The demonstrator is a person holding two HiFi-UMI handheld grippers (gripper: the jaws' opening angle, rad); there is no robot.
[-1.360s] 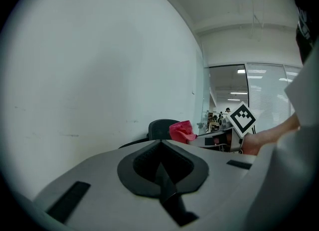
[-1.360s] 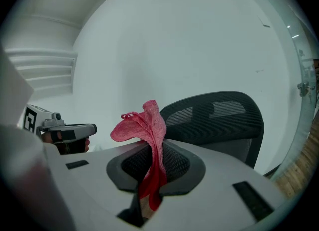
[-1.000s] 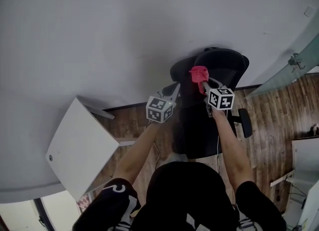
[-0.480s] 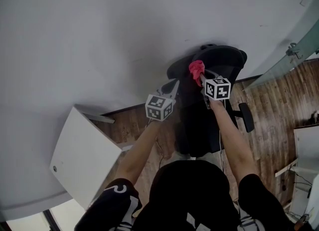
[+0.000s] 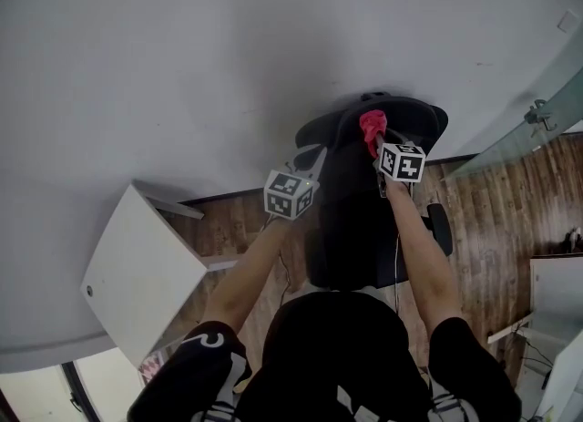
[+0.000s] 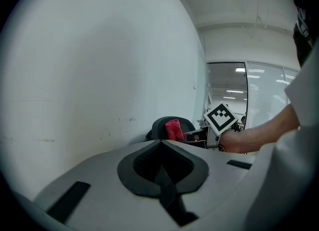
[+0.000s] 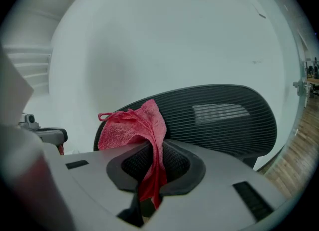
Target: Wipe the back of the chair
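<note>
Head view, looking steeply down: a person stands over a black office chair (image 5: 355, 229) that faces a white wall (image 5: 182, 65) on a wooden floor (image 5: 492, 220). A white counter (image 5: 137, 270) stands well apart to the left.

The right claw (image 5: 375, 144) is clamped on a red cloth (image 5: 372, 125), which bunches above the jaws and hangs down between them. It is held at the top edge of the chair's mesh back (image 5: 414, 118), toward the left end. In the right gripper view the cloth sits in front of the ribbed black mesh. Whether it presses on the mesh or hovers just short of it cannot be told.

The left claw (image 5: 312, 154) floats beside the chair's left edge, near the wall. Its jaws are pressed together with nothing between them, and it touches nothing.

Progress, as a judgement: the cloth is in hand and brought to the backrest, so the wiping looks to be at or near its beginning. The mesh shows no wet streak or cleaned patch to mark finished strokes. Most of the back, from the middle across to the right end and downward, appears left to cover.
</note>
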